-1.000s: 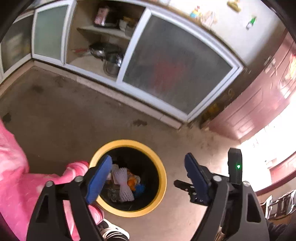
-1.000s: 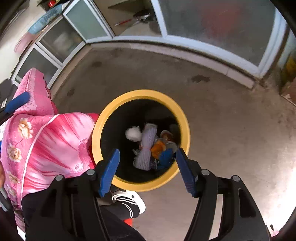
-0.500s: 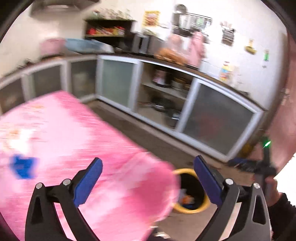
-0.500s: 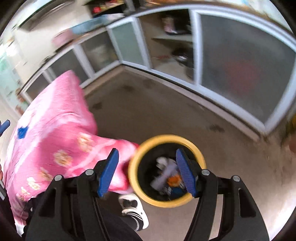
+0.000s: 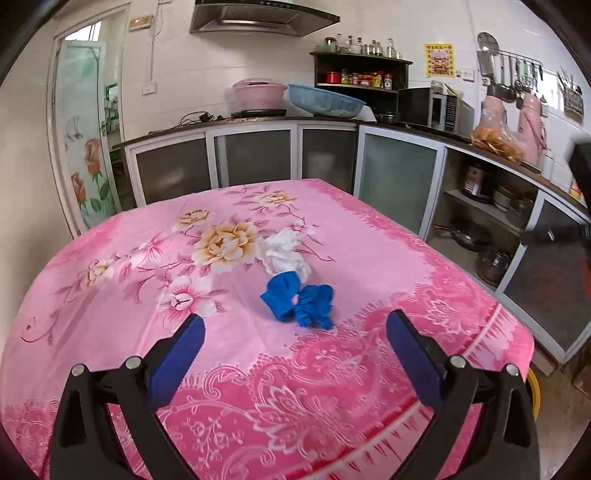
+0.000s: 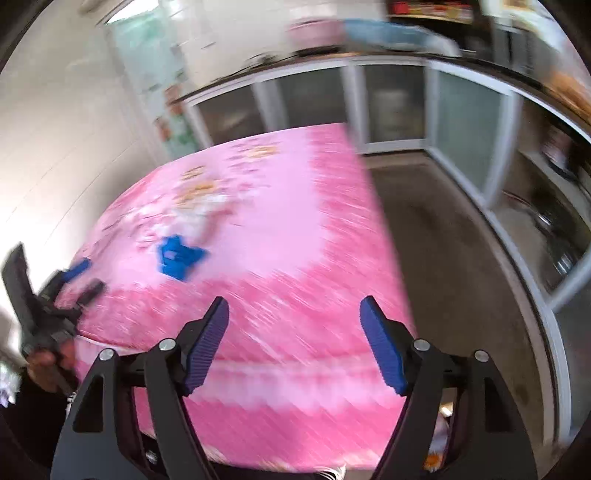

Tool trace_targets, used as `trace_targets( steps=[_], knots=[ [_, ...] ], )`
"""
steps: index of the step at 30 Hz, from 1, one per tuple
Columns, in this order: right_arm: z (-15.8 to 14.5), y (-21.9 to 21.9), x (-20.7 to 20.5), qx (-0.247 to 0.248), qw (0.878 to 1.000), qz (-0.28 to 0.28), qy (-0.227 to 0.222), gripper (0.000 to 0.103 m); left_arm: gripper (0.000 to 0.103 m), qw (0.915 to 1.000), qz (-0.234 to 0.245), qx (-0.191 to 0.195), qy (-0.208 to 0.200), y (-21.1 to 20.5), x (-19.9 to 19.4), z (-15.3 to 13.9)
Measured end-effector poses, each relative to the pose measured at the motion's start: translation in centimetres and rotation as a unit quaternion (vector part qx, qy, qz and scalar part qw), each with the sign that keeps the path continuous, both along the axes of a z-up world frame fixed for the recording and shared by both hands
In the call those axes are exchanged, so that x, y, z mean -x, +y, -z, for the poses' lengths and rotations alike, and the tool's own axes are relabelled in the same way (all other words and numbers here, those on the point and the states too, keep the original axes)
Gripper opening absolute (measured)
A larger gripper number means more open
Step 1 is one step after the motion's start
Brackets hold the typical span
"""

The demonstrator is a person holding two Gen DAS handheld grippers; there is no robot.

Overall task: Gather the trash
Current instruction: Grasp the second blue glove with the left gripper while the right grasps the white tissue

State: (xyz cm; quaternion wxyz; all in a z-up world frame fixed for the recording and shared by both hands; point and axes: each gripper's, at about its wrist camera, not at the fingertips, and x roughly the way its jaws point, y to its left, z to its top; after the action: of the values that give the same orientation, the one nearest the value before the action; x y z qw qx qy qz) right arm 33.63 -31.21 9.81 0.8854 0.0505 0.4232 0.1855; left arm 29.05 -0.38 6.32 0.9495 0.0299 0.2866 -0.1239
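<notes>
A crumpled blue glove lies at the centre of the left wrist frame on a pink flowered tablecloth. Touching its upper edge is a wad of white tissue. Both sit just above and between the blue pads of the left gripper, whose jaws stand wide apart and hold nothing; the pads are clear of the glove.

In the right wrist frame, which is smeared by motion blur, the glove shows left of centre, with the tissue as a pale blur above it. The right gripper fills the bottom of that frame, its jaws also spread and holding nothing, over the near part of the tablecloth and well apart from the glove. The left gripper shows at the left edge, held in a hand.

At the lower right edge of the left wrist frame a sliver of yellow bin rim peeks from behind the cloth. Frosted cabinets line the upper middle, with a range hood at the top and a spice shelf to its right. A bare floor fills the right of the right wrist frame.
</notes>
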Motion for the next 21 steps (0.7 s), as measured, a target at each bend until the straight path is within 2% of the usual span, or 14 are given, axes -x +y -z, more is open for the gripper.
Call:
trace_targets(
  steps=[2, 5, 7, 11, 15, 18, 21],
  knots=[
    [-0.5, 4.3, -4.2, -0.003, 0.998, -0.051, 0.043, 0.079, 0.095, 1.0000, 0.005, 0.008, -0.004, -0.1, -0.9, 0.4],
    [0.0, 8.8, -9.7, -0.009, 0.991, -0.080, 0.107, 0.079, 0.095, 0.9998, 0.018, 0.009, -0.005, -0.6, -2.4, 1.2],
    [1.0, 11.2, -12.7, -0.007, 0.986, -0.078, 0.149, 0.079, 0.095, 0.9998, 0.017, 0.011, 0.006, -0.8, -3.3, 2.0],
    [2.8, 14.8, -17.9, -0.009, 0.976, -0.071, 0.204, 0.079, 0.095, 0.9988, 0.026, 0.023, 0.034, -1.1, -5.2, 3.0],
    [4.9, 16.7, -20.8, -0.010, 0.969, -0.058, 0.241, 0.079, 0.095, 0.9982, 0.031, 0.008, 0.052, -1.4, -6.6, 3.8],
    [6.3, 18.0, -22.3, -0.015, 0.961, -0.060, 0.268, 0.079, 0.095, 0.9964, 0.038, 0.018, 0.074, -1.3, -7.7, 4.2],
    [6.7, 19.4, -22.7, -0.011, 0.959, -0.078, 0.273, 0.079, 0.095, 0.9942, 0.038, 0.025, 0.097, -1.3, -9.3, 4.8]
  ],
)
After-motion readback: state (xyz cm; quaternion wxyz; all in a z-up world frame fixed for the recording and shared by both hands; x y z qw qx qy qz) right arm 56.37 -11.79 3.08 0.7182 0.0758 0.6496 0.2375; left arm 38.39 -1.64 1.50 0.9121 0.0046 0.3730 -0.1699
